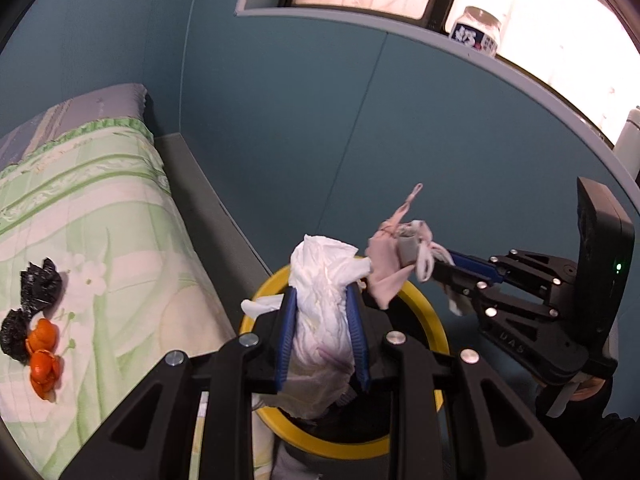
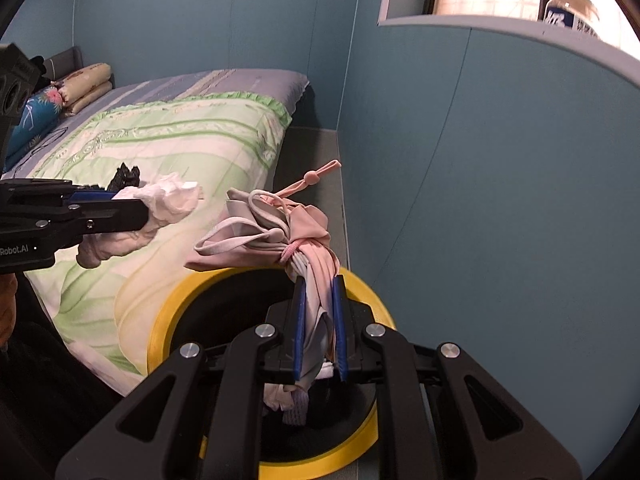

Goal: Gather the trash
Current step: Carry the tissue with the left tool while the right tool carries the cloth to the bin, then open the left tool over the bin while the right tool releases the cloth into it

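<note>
- Bed (image 1: 100, 208) w/ green quilt; orange peel (image 1: 44, 364) at 9 o'clock, uncollected.
- Left tongs (image 1: 322, 292) pinch tissue wad (image 1: 324, 280); right tongs (image 2: 318, 280) pinch pink masks (image 2: 288, 220).
- Both above yellow-rimmed bin (image 2: 360, 288): drop step; next, spread tongs.

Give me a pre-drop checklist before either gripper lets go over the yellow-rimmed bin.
1. Left gripper shut on the white tissue wad: ok.
2. Right gripper shut on the pink face masks: ok.
3. Tissue wad over the opening of the yellow-rimmed bin: ok in the left wrist view, though how high above it cannot tell.
4. Face masks fully over the bin opening: cannot tell; the bundle sits near the far rim and a loose strap juts out beyond it.
5. Bin has room: cannot tell, the inside is dark.
6. Bed cleared: not ok; orange peels and black crumpled plastic lie on the bedspread.
</note>
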`<act>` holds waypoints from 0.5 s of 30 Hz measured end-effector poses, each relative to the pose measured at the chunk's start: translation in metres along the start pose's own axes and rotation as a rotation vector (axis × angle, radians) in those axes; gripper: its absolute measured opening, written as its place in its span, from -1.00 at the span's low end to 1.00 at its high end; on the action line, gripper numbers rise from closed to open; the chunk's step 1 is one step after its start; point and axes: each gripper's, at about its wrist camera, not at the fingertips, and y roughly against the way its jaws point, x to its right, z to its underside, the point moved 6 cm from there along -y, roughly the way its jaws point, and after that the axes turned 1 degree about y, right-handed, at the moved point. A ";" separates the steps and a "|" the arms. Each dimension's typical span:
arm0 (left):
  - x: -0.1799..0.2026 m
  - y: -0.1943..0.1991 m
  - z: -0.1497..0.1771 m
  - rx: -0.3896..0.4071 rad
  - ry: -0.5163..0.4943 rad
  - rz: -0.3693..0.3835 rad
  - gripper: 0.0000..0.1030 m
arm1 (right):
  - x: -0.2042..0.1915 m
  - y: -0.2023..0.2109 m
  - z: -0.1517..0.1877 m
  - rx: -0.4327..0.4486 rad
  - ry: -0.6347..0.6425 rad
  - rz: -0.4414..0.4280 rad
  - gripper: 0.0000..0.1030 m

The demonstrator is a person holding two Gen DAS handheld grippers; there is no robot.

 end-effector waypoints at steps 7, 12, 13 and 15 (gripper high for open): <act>0.011 -0.028 0.009 -0.064 -0.020 0.010 -0.54 | 0.005 -0.018 0.015 -0.068 -0.006 -0.001 -0.77; 0.010 -0.043 0.017 -0.104 0.008 0.024 -0.53 | 0.003 -0.031 0.024 -0.114 0.007 -0.001 -0.76; 0.010 -0.046 0.017 -0.111 0.012 0.026 -0.53 | 0.002 -0.032 0.025 -0.119 0.011 -0.004 -0.76; 0.009 -0.050 0.020 -0.125 0.024 0.035 -0.53 | 0.001 -0.034 0.026 -0.124 0.022 -0.004 -0.76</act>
